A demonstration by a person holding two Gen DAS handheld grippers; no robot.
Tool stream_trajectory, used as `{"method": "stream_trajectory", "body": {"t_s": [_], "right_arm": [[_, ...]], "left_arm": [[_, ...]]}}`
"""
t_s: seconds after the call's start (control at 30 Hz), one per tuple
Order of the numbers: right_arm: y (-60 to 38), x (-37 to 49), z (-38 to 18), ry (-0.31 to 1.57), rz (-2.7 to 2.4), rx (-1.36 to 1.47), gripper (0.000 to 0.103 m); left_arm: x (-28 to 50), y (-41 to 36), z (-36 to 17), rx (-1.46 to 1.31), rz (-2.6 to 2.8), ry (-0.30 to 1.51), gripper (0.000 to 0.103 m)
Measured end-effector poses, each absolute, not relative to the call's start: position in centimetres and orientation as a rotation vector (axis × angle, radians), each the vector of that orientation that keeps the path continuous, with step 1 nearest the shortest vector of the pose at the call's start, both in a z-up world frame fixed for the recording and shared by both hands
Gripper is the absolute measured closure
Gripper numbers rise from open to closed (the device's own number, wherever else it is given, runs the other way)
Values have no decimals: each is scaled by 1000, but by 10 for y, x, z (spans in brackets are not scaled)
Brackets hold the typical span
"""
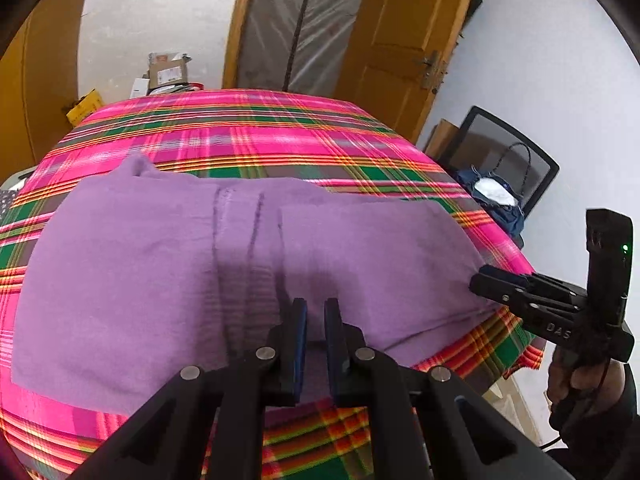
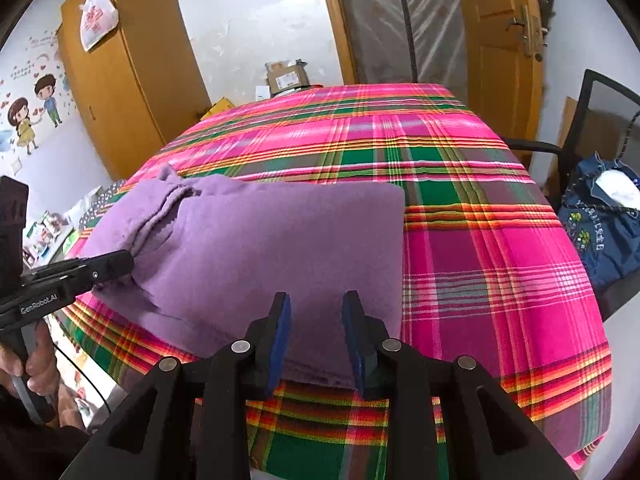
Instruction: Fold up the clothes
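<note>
Right fingers (image 2: pixel 316 304) open, purple garment (image 2: pixel 280 240) beneath

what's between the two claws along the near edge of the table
Only the purple garment: in the right wrist view it spans from the left claw at its left end to the right claw. Nothing else lies on that stretch of the plaid cloth.
</note>
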State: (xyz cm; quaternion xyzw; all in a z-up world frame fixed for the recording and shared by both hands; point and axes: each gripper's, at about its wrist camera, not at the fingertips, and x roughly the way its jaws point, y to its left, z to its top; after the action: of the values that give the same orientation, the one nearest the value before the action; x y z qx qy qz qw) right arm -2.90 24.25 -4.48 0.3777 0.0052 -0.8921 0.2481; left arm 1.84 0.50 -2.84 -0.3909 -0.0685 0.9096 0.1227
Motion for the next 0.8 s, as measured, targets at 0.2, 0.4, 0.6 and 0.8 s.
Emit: {"method": "stream_trajectory", "body": {"t_s": [0.2, 0.4, 0.6, 0.8], "right_arm": [[237, -25, -48, 105, -2443, 989, 73], [231, -20, -51, 144, -2436, 949, 58], [231, -21, -53, 124, -2445, 941, 57], [240, -25, -53, -26, -2430, 964, 55]], "left_arm": [[20, 15, -32, -1150, 2628, -164, 95], [20, 20, -39, -1180, 2613, -144, 95], [22, 21, -43, -1173, 2611, -129, 95], [25, 15, -41, -1159, 2606, -159, 94]]}}
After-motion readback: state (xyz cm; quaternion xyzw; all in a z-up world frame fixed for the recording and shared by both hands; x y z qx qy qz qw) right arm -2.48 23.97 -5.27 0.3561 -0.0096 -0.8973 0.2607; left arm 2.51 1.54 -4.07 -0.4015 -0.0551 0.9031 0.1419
